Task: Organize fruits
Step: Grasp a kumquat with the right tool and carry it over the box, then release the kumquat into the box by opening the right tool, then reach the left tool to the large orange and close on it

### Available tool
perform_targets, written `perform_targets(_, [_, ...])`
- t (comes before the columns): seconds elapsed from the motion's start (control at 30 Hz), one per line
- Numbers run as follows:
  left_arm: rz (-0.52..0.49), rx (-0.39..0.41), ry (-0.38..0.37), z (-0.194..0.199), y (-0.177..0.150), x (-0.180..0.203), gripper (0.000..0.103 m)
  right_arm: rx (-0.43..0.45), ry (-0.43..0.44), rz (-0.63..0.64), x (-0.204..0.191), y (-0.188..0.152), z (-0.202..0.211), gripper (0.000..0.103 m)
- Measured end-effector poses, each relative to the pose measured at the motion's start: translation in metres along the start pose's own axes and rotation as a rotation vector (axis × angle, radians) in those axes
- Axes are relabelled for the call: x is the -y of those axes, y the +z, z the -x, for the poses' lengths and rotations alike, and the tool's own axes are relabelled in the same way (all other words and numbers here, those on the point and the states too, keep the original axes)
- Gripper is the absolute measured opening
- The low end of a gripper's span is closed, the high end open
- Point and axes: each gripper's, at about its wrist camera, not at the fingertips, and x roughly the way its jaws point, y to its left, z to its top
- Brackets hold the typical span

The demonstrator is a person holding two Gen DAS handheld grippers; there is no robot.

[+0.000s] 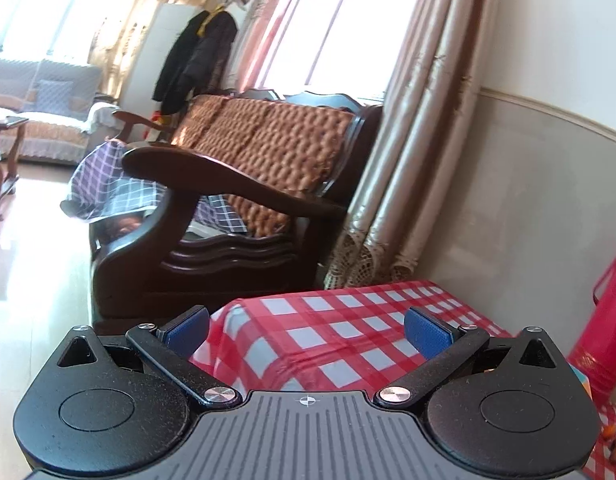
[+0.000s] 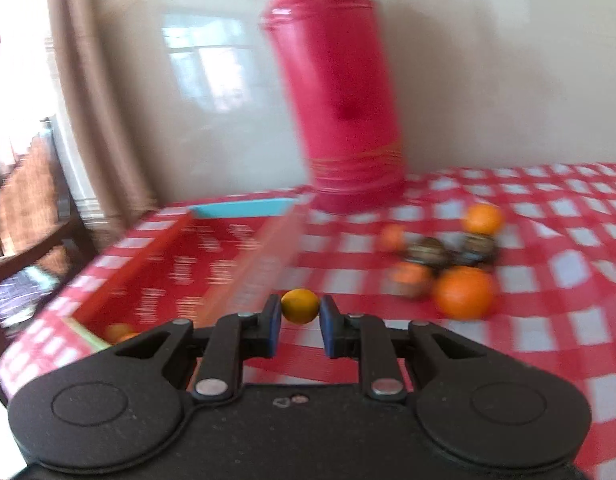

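My right gripper (image 2: 300,312) is shut on a small yellow-orange fruit (image 2: 300,306), held above the red-checked tablecloth (image 2: 547,320) just right of a red box (image 2: 212,256). One orange fruit (image 2: 120,332) lies in the box's near corner. A pile of fruit lies to the right: a large orange (image 2: 463,292), another orange (image 2: 483,219), small oranges (image 2: 392,237) and dark walnut-like pieces (image 2: 427,252). The view is blurred. My left gripper (image 1: 306,330) is open and empty over the table's left end (image 1: 327,332).
A tall red thermos (image 2: 339,92) stands at the back by the wall, behind the box; it also shows in the left wrist view (image 1: 607,320). A dark wooden armchair (image 1: 228,208) and a curtain (image 1: 407,160) stand beyond the table's left end.
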Motion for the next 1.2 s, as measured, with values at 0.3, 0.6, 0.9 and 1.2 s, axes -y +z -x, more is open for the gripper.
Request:
perform_targets(0.3, [0.032, -0.011, 0.019, -0.005, 0.002, -0.013, 0.103, -0.042, 0.133, 0.124, -0.066, 0.003, -0.025, 0.012])
perform_targets(0.6, [0.012, -0.009, 0.0, -0.006, 0.001, -0.008, 0.103, -0.084, 0.144, 0.113, -0.071, -0.005, -0.033, 0.023])
perform_targets(0.9, [-0.028, -0.007, -0.019, -0.003, -0.001, 0.005, 0.103, 0.058, 0.015, 0.009, -0.016, 0.007, 0.017, 0.064])
perform_targets(1.2, [-0.102, -0.013, -0.05, 0.002, -0.004, 0.027, 0.103, 0.165, -0.28, -0.041, 0.058, -0.005, 0.054, 0.08])
